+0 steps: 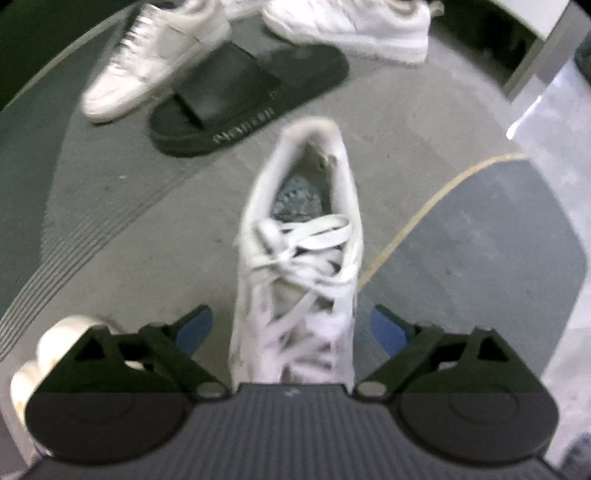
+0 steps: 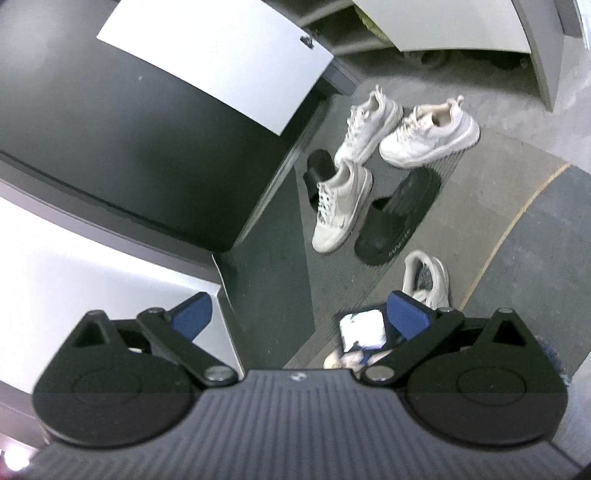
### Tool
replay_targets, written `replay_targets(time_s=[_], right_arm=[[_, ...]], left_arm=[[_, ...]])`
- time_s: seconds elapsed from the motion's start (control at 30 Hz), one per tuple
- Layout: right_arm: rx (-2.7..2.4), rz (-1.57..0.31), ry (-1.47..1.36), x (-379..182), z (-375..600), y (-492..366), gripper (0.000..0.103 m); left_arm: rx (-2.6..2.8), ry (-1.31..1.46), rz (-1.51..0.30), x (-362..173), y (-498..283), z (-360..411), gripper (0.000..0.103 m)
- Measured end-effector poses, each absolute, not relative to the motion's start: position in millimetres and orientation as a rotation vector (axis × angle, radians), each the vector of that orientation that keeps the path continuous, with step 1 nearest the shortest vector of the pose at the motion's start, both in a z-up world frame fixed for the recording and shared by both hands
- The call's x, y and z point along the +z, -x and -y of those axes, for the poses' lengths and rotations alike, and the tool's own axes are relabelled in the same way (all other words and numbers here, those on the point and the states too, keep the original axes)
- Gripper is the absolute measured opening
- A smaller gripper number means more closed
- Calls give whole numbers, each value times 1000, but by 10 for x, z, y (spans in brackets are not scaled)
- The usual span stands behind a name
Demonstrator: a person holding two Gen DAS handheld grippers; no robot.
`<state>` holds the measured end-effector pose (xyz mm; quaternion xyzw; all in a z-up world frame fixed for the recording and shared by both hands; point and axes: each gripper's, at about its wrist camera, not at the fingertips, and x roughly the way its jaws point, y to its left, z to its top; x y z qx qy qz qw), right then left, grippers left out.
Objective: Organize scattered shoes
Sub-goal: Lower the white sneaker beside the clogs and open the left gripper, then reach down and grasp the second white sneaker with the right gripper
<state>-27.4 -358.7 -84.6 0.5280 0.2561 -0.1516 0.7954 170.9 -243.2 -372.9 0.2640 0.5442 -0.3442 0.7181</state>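
A white laced sneaker (image 1: 299,258) lies on the grey floor, heel pointing away. My left gripper (image 1: 293,328) is open and straddles its toe end, with a blue pad (image 1: 199,328) on either side and a gap to the shoe. Beyond lie a black slide (image 1: 251,99) and two more white sneakers (image 1: 155,55) (image 1: 351,26). My right gripper (image 2: 300,317) hangs open and empty high above the floor. From there I see the same sneaker (image 2: 424,280), the black slide (image 2: 399,214), a second black slide (image 2: 319,177) and three white sneakers (image 2: 343,206) (image 2: 369,125) (image 2: 428,134).
A dark cabinet (image 2: 129,147) with white panels stands to the left of the shoes. A ribbed mat (image 1: 55,280) underlies them, and a yellow line (image 1: 417,218) edges a darker floor patch on the right. White furniture (image 2: 461,26) stands behind. A gloved hand (image 1: 55,343) holds the left gripper.
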Motion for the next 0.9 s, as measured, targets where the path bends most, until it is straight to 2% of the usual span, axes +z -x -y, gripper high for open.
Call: replay_targets(time_s=[0.27,0.33,0.53,0.8,0.9], right_arm=[[-389,-527,-1053,-801,3570,308,103],[-409,-521,-1043,-790,3572,335,103],[-423,-512,-991,-718,3532,343,103],[-438,-606,-898,-762,3506,351,103],[-333,-748,-669,-854,3384,214,103]], left_arm=[[-678,-520,-1069,-2659,-1646,2024,96],[-662,-481,-1042,-2391,-1655,1965,101],[-622,-362,-1037,-1557,-1561,1704,102],[-509,-273,-1019,-704,-1467,1255,102],[-509,-284,-953,-490,-1422,1187,102]])
